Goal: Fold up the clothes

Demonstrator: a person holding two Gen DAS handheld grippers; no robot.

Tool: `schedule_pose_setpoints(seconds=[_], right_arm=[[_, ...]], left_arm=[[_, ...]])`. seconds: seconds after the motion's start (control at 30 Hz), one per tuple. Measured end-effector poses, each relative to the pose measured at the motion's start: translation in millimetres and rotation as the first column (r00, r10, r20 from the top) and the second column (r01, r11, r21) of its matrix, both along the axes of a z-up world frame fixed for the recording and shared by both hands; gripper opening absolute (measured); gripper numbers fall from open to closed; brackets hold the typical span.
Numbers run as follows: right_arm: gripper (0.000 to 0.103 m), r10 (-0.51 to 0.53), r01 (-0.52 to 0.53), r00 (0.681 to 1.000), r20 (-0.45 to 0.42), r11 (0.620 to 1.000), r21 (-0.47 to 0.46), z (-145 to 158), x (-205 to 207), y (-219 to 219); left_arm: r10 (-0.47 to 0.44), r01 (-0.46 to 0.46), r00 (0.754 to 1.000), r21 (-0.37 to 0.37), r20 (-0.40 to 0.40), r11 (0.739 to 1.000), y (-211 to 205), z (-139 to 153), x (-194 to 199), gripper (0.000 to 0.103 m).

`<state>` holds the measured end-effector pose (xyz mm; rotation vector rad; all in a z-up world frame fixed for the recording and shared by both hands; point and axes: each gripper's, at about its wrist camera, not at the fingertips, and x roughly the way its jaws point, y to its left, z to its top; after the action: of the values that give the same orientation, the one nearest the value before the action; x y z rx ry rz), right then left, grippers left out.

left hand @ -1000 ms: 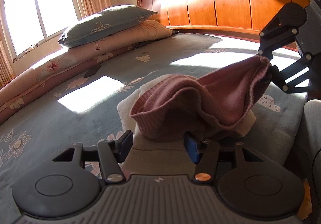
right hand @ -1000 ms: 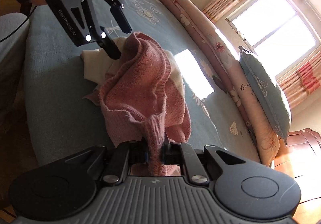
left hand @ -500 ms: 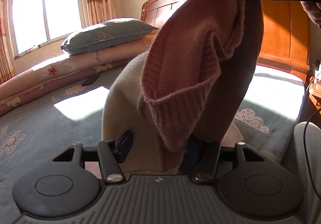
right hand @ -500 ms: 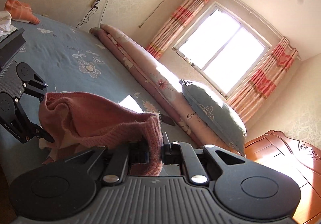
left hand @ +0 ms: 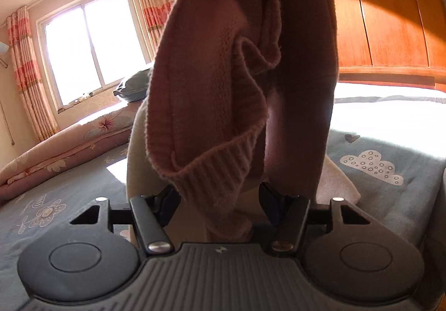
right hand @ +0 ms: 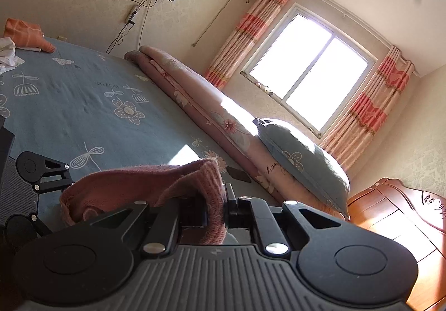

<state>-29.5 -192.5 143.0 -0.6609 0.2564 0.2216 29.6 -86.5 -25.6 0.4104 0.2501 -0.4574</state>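
The right gripper (right hand: 216, 216) is clamped on a fold of the pink sweater (left hand: 223, 93), its jaws pressed together on the knit, and holds the garment up off the bed (right hand: 83, 104). The sweater hangs down in front of the left gripper (left hand: 217, 205), whose jaws are closing with the ribbed hem (left hand: 223, 171) drooping between them; the pads do not yet press on it, so that gripper is still apart.

The step in hand looks like lifting the sweater clear and taking a second hold, ahead of spreading it flat for folding. The next move calls for the left jaws to meet on the hem edge alone, not on a bunched double layer, and then for both hands to draw apart so the knit opens.

A cream garment (left hand: 139, 149) lies just behind and under the sweater; whether the two are caught together cannot be told. Far left along the bed lie a rolled quilt (right hand: 195, 93) and a pillow (right hand: 301, 160); the headboard (left hand: 390, 18) stands at the far right. The bare blue sheet to the left, between sweater and quilt, offers open room to lay it out. The near bed edge is close below the grippers.
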Motion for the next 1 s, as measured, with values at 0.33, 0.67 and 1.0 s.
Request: schedule_pose_setpoints(seconds=[0.33,0.67,1.0], right_arm=[[0.012,0.039,0.009,0.955,-0.295,0.987,0.160,-27,19,-36],[0.012,0.183,0.050,0.814,-0.552,0.924,0.380,-77,43,-61],[0.012,0.129,0.070,0.864,-0.486,0.927,0.369,-40,74,-69]], left_arm=[[-0.009,-0.006,0.984,-0.081,-0.180,0.997,71,37,20,0.006],[-0.173,0.154,0.903,-0.081,-0.394,0.985,111,92,33,0.005],[-0.185,0.172,0.904,-0.068,-0.385,0.983,102,143,92,0.005]])
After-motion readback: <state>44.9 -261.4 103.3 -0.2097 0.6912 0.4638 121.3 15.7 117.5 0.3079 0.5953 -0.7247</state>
